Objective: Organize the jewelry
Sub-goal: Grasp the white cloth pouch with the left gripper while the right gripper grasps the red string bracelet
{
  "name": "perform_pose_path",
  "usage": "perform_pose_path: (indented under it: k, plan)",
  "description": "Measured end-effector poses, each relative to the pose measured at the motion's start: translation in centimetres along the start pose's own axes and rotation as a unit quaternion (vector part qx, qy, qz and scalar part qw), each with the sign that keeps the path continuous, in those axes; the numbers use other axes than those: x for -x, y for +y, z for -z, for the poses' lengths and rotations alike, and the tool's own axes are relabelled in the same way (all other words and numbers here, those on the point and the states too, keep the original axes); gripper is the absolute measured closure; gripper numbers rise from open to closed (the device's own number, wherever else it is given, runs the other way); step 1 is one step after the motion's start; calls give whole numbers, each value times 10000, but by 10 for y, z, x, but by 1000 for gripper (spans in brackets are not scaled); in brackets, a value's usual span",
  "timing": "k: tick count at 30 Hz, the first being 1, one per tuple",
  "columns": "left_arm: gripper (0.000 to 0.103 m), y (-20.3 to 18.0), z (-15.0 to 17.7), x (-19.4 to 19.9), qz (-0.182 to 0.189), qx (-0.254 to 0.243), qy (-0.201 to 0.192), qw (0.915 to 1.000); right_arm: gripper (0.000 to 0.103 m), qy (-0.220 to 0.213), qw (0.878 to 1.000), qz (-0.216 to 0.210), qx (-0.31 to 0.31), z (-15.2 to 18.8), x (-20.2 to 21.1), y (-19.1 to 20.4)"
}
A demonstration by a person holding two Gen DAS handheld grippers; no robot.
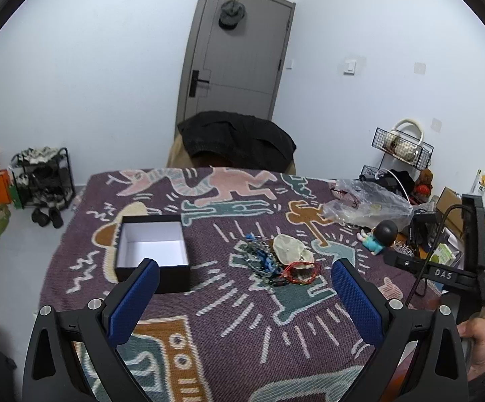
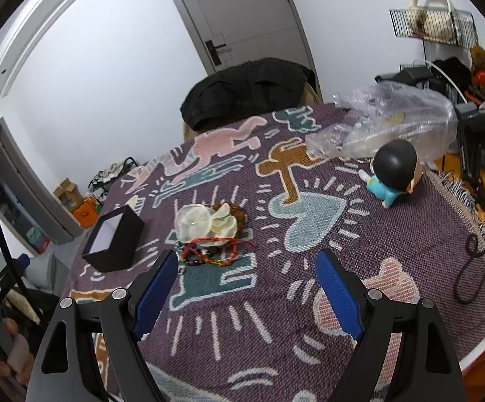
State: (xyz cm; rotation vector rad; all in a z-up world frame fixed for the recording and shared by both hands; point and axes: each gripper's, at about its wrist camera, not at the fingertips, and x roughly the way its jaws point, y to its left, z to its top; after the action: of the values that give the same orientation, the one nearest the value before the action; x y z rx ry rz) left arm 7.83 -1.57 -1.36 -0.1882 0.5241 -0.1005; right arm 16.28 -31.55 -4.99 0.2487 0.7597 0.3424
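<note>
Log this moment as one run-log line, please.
stage: approach | left tool: open, empty | right tool: open, empty | jewelry pile: on cloth | black box: open, empty

We get two fisheye views, each riding a hand-held gripper and angled down across the patterned surface [image 1: 229, 328] toward the door [image 1: 239, 50], the right one rolled and nearer, both sharing the jewelry pile [image 1: 276, 261] and black box [image 1: 153, 251].
</note>
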Motion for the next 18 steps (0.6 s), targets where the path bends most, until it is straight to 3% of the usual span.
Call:
perform_pose_path:
  k: [18]
  plan:
    - [1, -37, -19, -99, 401, -214, 846, 9954, 19, 417, 9973, -207, -565, -4, -56, -29]
